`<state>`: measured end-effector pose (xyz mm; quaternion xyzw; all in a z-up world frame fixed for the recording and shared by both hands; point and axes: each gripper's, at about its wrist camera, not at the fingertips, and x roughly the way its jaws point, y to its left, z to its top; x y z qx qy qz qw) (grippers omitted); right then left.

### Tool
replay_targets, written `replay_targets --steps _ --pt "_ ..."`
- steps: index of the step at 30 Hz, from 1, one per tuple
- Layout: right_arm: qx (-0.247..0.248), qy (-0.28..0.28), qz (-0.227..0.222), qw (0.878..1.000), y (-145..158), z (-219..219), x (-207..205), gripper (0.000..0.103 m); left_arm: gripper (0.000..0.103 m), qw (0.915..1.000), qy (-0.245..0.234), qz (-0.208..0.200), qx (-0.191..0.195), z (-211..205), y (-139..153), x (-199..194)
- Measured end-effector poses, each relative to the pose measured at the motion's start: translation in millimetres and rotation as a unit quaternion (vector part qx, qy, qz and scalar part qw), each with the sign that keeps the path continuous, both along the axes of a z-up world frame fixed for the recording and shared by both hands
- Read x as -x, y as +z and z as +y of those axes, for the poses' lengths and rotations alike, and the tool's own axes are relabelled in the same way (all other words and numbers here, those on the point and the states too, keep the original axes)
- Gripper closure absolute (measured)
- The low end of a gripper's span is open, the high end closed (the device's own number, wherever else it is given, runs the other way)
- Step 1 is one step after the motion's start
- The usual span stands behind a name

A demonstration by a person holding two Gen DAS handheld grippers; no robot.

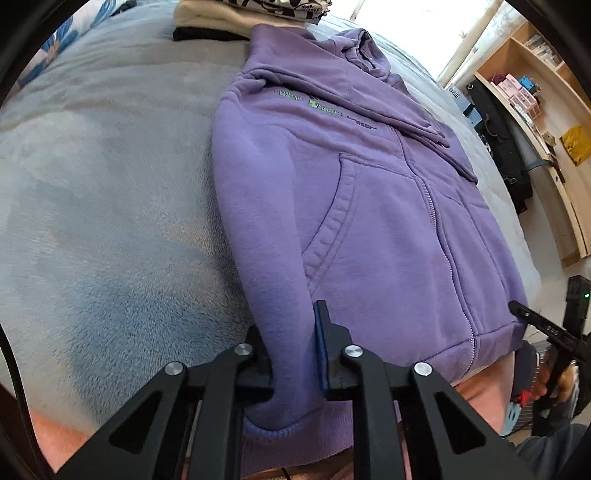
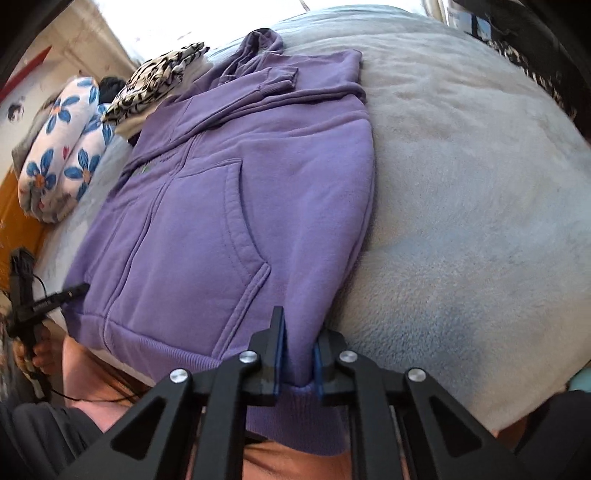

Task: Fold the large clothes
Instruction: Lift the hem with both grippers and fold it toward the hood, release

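Observation:
A purple zip hoodie lies flat on a pale blue fleece blanket, sleeves folded in, hood at the far end. My left gripper is shut on the hoodie's near left hem corner, purple cloth bunched between its black fingers. In the right wrist view the same hoodie spreads ahead, and my right gripper is shut on its near right hem corner, ribbed cloth pinched between the blue pads. The other gripper shows at the side of each view, at the hoodie's opposite hem corner.
A stack of folded clothes with a black-and-white patterned piece sits beyond the hood. A flowered pillow lies at the far left. Wooden shelves stand along the right. The blanket stretches bare on both sides.

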<state>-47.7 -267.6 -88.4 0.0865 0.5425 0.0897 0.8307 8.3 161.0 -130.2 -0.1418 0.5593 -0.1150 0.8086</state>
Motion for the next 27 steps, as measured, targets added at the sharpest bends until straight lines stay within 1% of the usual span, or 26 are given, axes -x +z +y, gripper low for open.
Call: replay_targets --steps 7,14,19,23,27 --pt "0.011 0.011 -0.008 1.000 15.5 -0.7 12.8 0.093 0.093 0.9997 -0.008 -0.012 -0.018 -3.5 19.3 12.5" --pt "0.019 0.029 0.003 0.999 18.1 -2.7 34.2 0.094 0.093 0.9995 -0.021 0.007 -0.022 1.3 22.4 27.7" --pt "0.003 0.035 0.007 0.999 26.6 -6.1 50.3 0.094 0.093 0.9994 -0.030 0.016 -0.012 8.9 34.2 35.2" --pt "-0.023 0.026 -0.004 0.999 37.9 -9.7 45.6 0.094 0.093 0.9994 -0.030 0.018 0.002 16.8 47.9 19.9" --pt "-0.055 0.018 -0.025 0.998 55.0 -12.3 26.6 0.094 0.093 0.9993 -0.032 0.010 0.019 18.8 68.7 -2.2"
